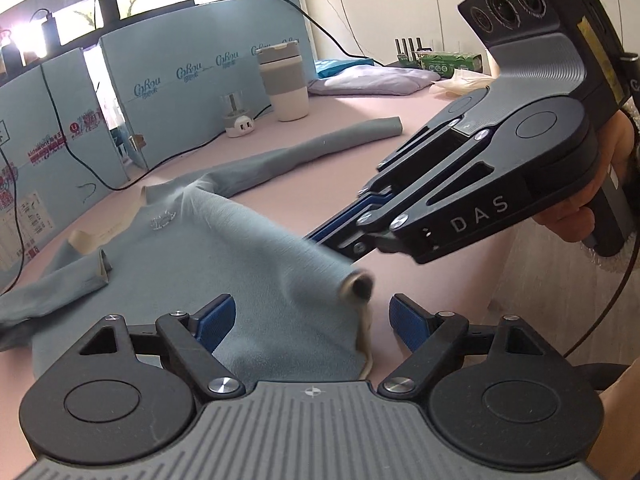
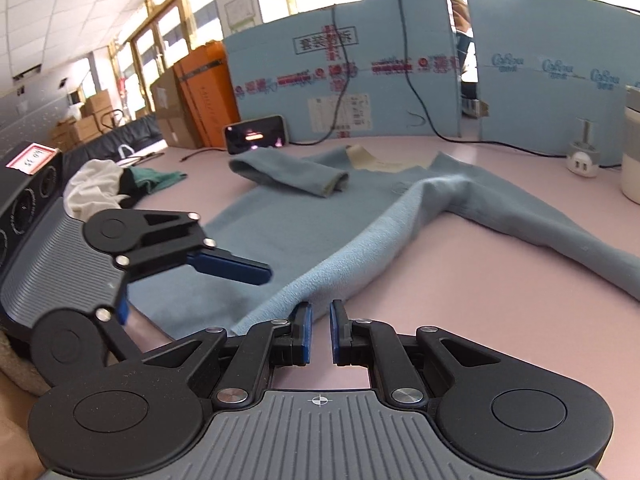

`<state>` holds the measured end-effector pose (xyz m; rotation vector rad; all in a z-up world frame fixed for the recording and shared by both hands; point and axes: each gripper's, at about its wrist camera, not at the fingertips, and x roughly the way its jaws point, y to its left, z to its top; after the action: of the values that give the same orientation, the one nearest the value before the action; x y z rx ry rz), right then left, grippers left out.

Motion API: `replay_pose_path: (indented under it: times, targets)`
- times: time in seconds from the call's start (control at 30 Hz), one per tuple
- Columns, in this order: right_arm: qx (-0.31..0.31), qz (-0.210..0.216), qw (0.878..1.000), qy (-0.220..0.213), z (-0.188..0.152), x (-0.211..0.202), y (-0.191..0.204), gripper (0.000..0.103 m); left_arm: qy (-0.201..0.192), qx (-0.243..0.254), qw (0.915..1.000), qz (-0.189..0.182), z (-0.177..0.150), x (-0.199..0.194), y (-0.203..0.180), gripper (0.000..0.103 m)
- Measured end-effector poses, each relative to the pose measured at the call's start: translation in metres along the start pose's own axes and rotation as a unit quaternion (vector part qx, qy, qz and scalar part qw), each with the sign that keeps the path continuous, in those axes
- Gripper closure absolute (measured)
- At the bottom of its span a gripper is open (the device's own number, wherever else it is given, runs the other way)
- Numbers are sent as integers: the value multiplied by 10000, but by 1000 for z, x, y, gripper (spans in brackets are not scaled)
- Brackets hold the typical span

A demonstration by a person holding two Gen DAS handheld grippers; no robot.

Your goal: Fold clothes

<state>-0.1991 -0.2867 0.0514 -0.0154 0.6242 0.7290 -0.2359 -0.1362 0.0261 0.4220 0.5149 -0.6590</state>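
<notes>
The blue-grey sweater [image 2: 320, 216] lies face up on the pink tabletop [image 2: 460, 280], collar toward the far edge, hem toward the near edge; the right gripper [image 1: 340, 246] is clamped on the hem's right side, lifting it into a ridge that runs up toward the shoulder; the left gripper [image 1: 312, 316] hovers with jaws wide apart over the near hem, holding nothing, just beside that raised fold; one sleeve [image 1: 304, 148] stretches away rightward.
</notes>
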Motion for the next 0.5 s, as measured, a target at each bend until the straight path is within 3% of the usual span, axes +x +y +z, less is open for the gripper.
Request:
replay_pose_path:
  times: [0.27,0.37,0.4,0.5]
  targets:
    - [-96,432,9989,-141,18,14,10,91,-57,-420,9984,365,-7,-7,24,24]
    - [14,424,9990,-130,20,18,6,88,45,-741,9957,545,-13,-11,42,26]
    - [62,350,9992,-174,20,17,3,83,61,-868,9947,539,-15,-12,48,26]
    - [369,173,9990,-208,18,12,-13,80,42,-1112,9927,474,-20,-17,59,26]
